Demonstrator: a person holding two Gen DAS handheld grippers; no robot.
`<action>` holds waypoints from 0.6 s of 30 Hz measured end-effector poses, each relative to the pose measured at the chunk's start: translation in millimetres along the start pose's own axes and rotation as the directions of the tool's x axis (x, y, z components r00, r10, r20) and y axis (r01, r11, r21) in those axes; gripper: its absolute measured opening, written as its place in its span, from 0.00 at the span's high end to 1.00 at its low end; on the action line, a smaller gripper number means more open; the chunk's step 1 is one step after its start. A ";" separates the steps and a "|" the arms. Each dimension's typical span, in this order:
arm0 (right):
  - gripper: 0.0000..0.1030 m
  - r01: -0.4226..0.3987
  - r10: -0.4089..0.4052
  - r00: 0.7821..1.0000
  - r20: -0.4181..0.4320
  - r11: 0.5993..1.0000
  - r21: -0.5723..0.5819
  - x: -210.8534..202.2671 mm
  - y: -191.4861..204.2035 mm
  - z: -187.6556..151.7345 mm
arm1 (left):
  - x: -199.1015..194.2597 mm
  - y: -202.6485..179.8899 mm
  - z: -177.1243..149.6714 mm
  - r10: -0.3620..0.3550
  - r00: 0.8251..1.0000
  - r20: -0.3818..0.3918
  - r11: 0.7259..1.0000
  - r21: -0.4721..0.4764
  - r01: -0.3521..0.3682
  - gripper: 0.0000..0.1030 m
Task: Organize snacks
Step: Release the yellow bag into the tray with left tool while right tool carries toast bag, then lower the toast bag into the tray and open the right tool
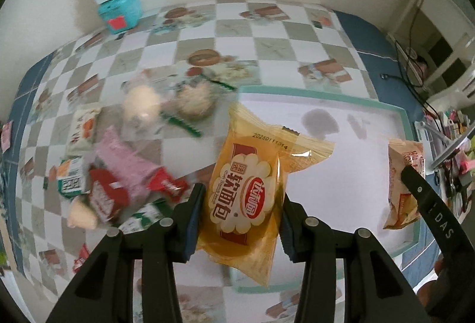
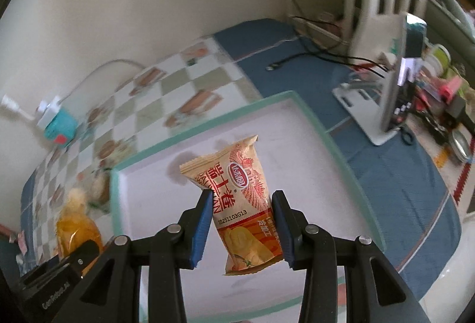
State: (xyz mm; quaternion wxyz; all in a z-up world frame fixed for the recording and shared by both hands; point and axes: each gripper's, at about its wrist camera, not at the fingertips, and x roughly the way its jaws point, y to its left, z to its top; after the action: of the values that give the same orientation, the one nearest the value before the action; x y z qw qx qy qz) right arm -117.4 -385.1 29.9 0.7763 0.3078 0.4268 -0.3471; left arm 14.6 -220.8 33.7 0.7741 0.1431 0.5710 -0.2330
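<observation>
Here, holding two snacks aloft over the white tray (image 1: 371, 115) with its teal rim. Left hand-held gripper (image 1: 242, 213) pinching a yellow soft-bread packet (image 1: 252, 189) between both blue pads, hanging above the tray's near-left corner. Right hand-held gripper (image 2: 242, 222) clamping an orange roll-cake packet (image 2: 243, 204), upright above the tray's white floor (image 2: 178, 174). Lying in a blurred heap on the checkered desk (image 1: 267, 35), left of the tray: remaining snacks (image 1: 118, 174). Sitting by the wall, a teal box (image 1: 120, 9).
</observation>
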 end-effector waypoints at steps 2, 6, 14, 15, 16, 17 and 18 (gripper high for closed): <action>0.58 0.006 -0.006 1.000 -0.001 1.000 0.013 2.5 -7.3 2.2 | 3.3 -8.7 1.4 -0.007 1.000 0.001 1.000 0.012 0.007 0.55; 0.58 0.013 -0.013 1.000 -0.006 0.999 0.032 6.5 -17.7 4.5 | 10.6 -26.6 3.0 -0.011 1.000 0.001 0.999 0.041 0.011 0.55; 0.58 0.018 -0.018 1.000 -0.008 0.999 0.050 6.9 -29.5 6.2 | 12.1 -40.4 1.6 -0.029 1.000 0.005 0.998 0.063 0.029 0.54; 0.58 0.017 -0.016 1.000 -0.011 0.999 0.051 7.0 -29.9 5.8 | 11.0 -39.9 1.5 -0.029 1.000 0.009 0.998 0.061 0.029 0.53; 0.58 0.016 -0.015 1.000 -0.014 0.999 0.050 7.4 -30.0 5.6 | 10.2 -39.1 1.4 -0.031 0.999 0.009 0.998 0.059 0.030 0.53; 0.58 0.015 -0.014 1.000 -0.016 0.999 0.049 7.6 -29.9 5.2 | 9.7 -38.1 1.4 -0.032 0.999 0.009 0.998 0.055 0.032 0.49; 0.58 0.014 -0.013 1.000 -0.019 0.999 0.049 8.1 -29.6 4.8 | 9.4 -36.9 1.4 -0.033 0.999 0.007 0.998 0.051 0.032 0.46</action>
State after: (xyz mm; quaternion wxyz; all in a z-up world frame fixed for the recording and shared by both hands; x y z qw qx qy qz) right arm -135.7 -407.9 19.5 0.7622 0.3271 0.4275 -0.3596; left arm -1.4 -254.7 26.9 0.7685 0.1527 0.5640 -0.2607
